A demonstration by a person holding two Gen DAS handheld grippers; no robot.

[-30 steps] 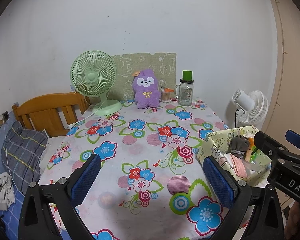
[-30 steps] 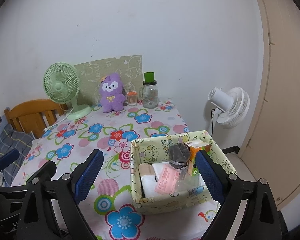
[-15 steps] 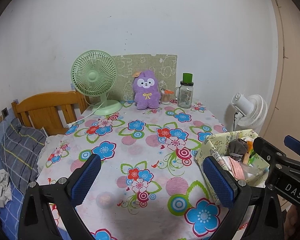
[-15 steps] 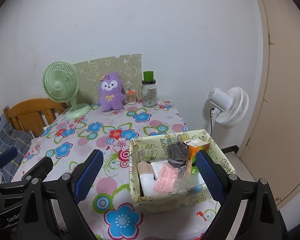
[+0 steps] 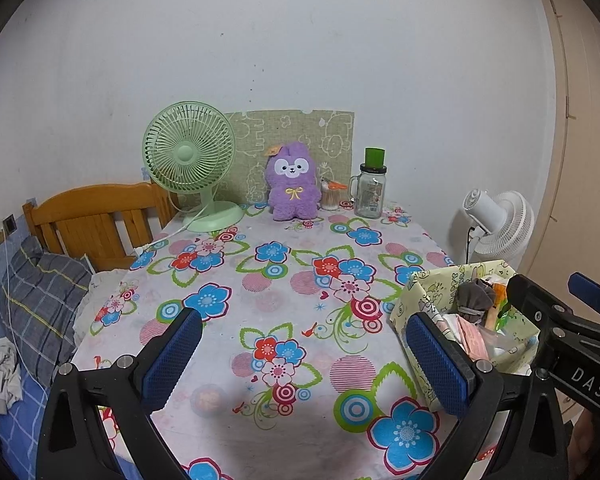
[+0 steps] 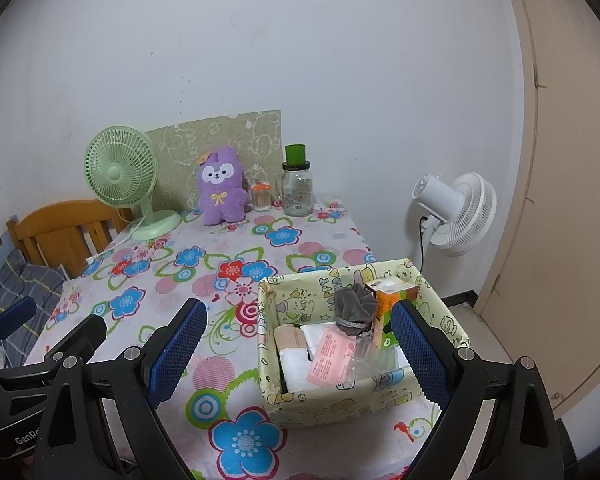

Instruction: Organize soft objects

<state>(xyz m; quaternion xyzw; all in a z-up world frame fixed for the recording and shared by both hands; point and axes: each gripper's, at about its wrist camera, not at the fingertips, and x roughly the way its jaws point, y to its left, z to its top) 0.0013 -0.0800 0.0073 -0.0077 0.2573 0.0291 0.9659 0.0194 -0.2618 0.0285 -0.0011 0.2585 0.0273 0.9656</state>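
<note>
The plush (image 5: 293, 181) sits upright at the table's far edge, facing the grippers, between the green fan (image 5: 190, 148) and jar (image 5: 370, 190). Open floral cloth (image 5: 284, 292) lies before it. The box (image 6: 352, 394) sits near the right edge. The left gripper (image 5: 305, 356) and right gripper (image 6: 298, 350) are both spread wide, holding nothing.

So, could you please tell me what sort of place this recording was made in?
Most likely a small bedroom at home: a wooden headboard with a plaid pillow stands beside a table under a floral tablecloth, with a purple plush toy and a green desk fan against the wall.
</note>
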